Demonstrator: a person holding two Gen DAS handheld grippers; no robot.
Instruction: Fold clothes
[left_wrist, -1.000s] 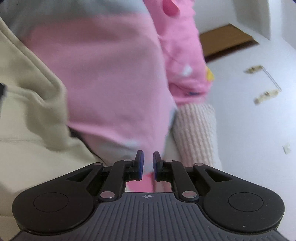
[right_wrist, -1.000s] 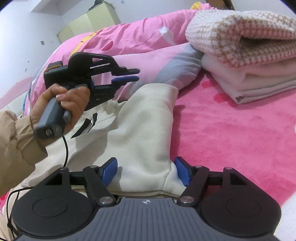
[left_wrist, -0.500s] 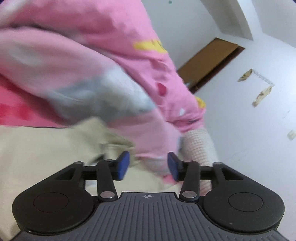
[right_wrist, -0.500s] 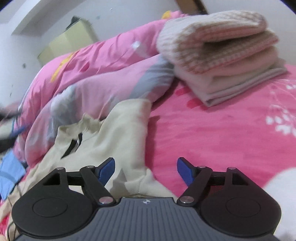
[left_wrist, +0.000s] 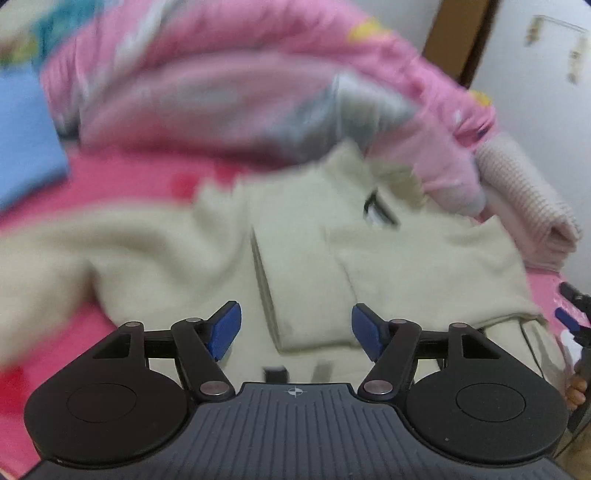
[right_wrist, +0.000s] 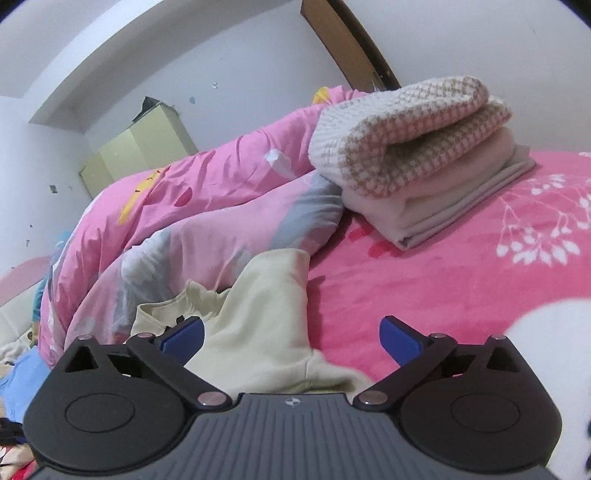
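cream garment (left_wrist: 303, 266) | pink floral bedsheet (right_wrist: 461, 266) | pink-beige checked knit (right_wrist: 406, 129) | pink duvet (right_wrist: 207, 199)

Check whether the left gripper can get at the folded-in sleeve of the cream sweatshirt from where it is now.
Probably yes. The left gripper is open, with the sleeve lying flat on the cream sweatshirt just ahead of it, and nothing covers it.

The sweatshirt (right_wrist: 266, 325) lies on the bed (right_wrist: 443, 288), the folded stack (right_wrist: 417, 177) apparently behind it.
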